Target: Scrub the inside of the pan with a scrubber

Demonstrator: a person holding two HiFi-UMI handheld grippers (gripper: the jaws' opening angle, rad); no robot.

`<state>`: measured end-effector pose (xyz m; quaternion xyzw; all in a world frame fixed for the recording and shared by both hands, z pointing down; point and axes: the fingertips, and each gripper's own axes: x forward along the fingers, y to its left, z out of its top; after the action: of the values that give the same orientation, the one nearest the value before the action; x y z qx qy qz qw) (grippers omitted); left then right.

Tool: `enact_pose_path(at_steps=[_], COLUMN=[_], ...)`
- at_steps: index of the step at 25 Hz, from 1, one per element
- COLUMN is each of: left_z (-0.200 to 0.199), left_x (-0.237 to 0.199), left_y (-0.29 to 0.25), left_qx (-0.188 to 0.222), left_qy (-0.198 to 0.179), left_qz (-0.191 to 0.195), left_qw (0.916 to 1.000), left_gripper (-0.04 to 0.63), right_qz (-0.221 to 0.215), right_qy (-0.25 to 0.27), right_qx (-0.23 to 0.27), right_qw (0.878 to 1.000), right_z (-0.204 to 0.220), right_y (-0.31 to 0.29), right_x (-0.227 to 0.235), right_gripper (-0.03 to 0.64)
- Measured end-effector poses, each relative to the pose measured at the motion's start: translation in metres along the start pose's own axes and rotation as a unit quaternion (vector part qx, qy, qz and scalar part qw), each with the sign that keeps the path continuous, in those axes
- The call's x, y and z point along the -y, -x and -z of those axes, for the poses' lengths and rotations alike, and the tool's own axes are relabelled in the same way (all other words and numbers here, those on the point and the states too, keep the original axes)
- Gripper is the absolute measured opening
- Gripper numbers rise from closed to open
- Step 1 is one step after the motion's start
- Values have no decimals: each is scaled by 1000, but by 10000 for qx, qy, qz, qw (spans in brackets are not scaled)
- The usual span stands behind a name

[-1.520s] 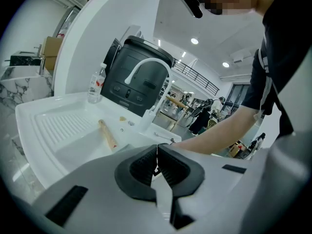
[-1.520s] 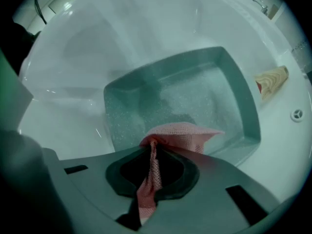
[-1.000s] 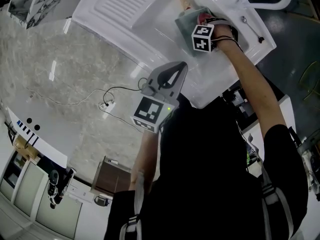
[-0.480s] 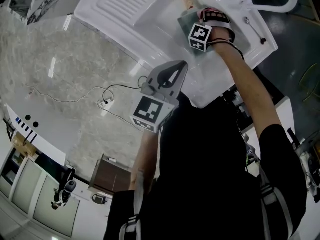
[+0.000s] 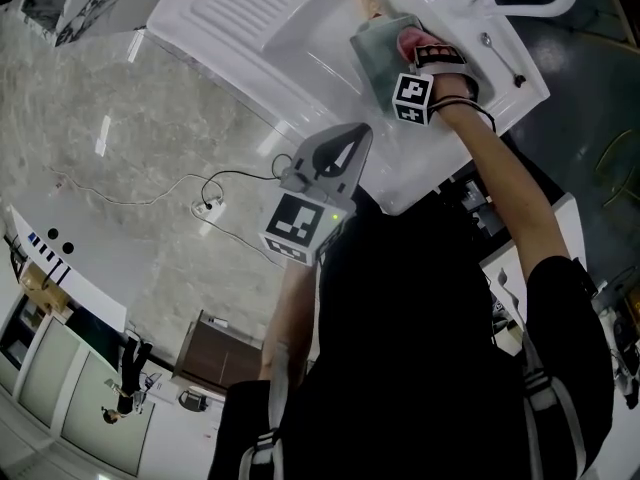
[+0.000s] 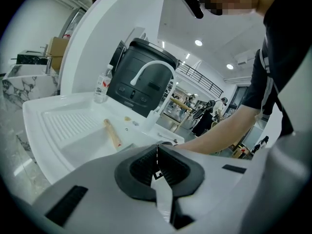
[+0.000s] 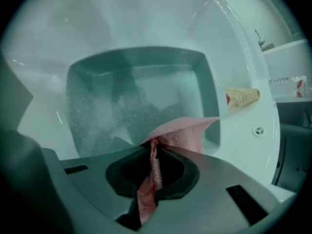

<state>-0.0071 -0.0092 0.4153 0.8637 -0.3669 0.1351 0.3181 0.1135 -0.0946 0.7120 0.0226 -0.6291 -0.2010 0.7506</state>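
Observation:
A square teal-grey pan (image 7: 141, 91) with a wooden handle (image 7: 241, 97) lies in the white sink basin (image 5: 310, 38). My right gripper (image 7: 153, 143) is shut on a pink mesh scrubber (image 7: 180, 129), which hangs over the pan's inner floor near its handle-side wall. In the head view the pan (image 5: 375, 53) lies at the top, with the scrubber (image 5: 408, 40) and right gripper (image 5: 412, 56) over it. My left gripper (image 5: 362, 134) is held off the sink's near edge, its jaws shut on nothing, with its jaw tips (image 6: 157, 147) pointed towards the sink.
The sink has a ribbed drainboard (image 6: 66, 123) on its left. A white faucet (image 6: 157, 84), a clear bottle (image 6: 101, 86) and a dark appliance (image 6: 141, 77) stand behind it. A cable and plug (image 5: 210, 208) lie on the marble floor.
My right gripper has slid back towards me and to the right over the pan, showing more of the pink scrubber. The left gripper has stayed where it was.

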Motion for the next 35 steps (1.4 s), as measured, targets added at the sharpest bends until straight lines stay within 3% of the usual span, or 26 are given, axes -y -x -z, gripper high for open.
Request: enact_pose_path(at_steps=[6, 8, 14, 25, 29, 35], left_z=[1, 1, 3, -1, 0, 1], left_x=[5, 7, 6, -8, -12, -17], left_y=[0, 1, 0, 3, 6, 9], left_qx=[10, 3, -15, -4, -19, -45], left_qy=[-13, -9, -2, 34, 73, 80], left_qz=[-18, -16, -1, -18, -27, 1], left_qw=[10000, 10000, 10000, 10000, 10000, 10000], left_gripper=[34, 34, 33, 32, 34, 32], right_qz=[-1139, -1338, -1512, -1531, -1420, -1129], right_qy=[-377, -392, -496, -446, -343, -617], right_qx=[-93, -125, 146, 1331, 1312, 1352], right_qw=[9927, 9902, 9872, 9782, 9805, 9824], right_z=[8, 9, -10, -92, -100, -106], right_y=[7, 10, 23, 44, 42, 38], right_x=[-50, -60, -65, -70, -61, -24], right_gripper=[44, 44, 44, 46, 48, 49])
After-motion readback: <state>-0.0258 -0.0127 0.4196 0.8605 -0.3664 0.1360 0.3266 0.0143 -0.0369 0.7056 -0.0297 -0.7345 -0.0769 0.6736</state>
